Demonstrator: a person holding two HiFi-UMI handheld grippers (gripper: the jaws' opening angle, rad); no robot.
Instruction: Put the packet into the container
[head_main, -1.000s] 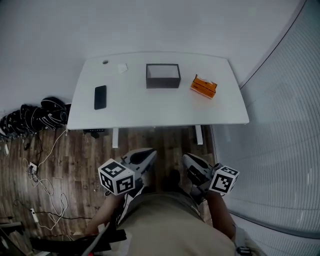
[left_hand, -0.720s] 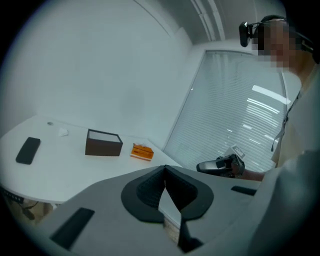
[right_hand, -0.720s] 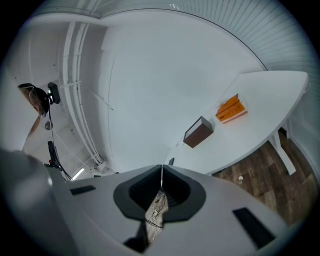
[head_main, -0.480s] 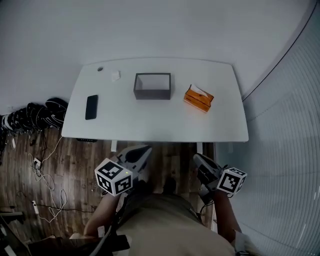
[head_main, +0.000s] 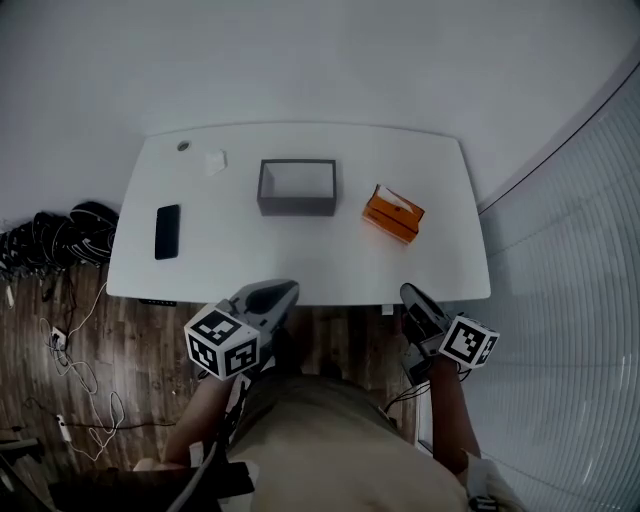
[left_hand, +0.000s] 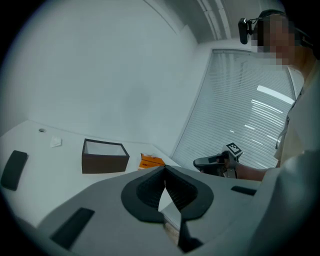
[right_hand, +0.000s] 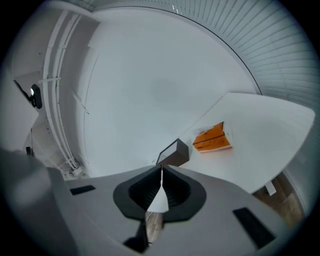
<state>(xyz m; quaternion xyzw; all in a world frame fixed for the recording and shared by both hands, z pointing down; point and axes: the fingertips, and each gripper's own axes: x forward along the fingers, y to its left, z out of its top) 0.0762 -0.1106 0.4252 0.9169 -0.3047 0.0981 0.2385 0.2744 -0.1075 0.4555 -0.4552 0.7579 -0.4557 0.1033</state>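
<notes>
We hold the left gripper (head_main: 284, 289) and the right gripper (head_main: 407, 292) at the desk's (head_main: 300, 262) near edge, each with its fingers pressed together on nothing. The orange packet (head_main: 393, 213) lies on the desk at the container's (head_main: 297, 187) three o'clock, near it but apart. A phone (head_main: 167, 231) lies at its nine o'clock.

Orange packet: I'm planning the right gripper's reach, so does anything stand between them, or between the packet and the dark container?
Nothing visible does. Only bare table lies between the shut right gripper and the orange packet, and between the packet and the container beside it.
</notes>
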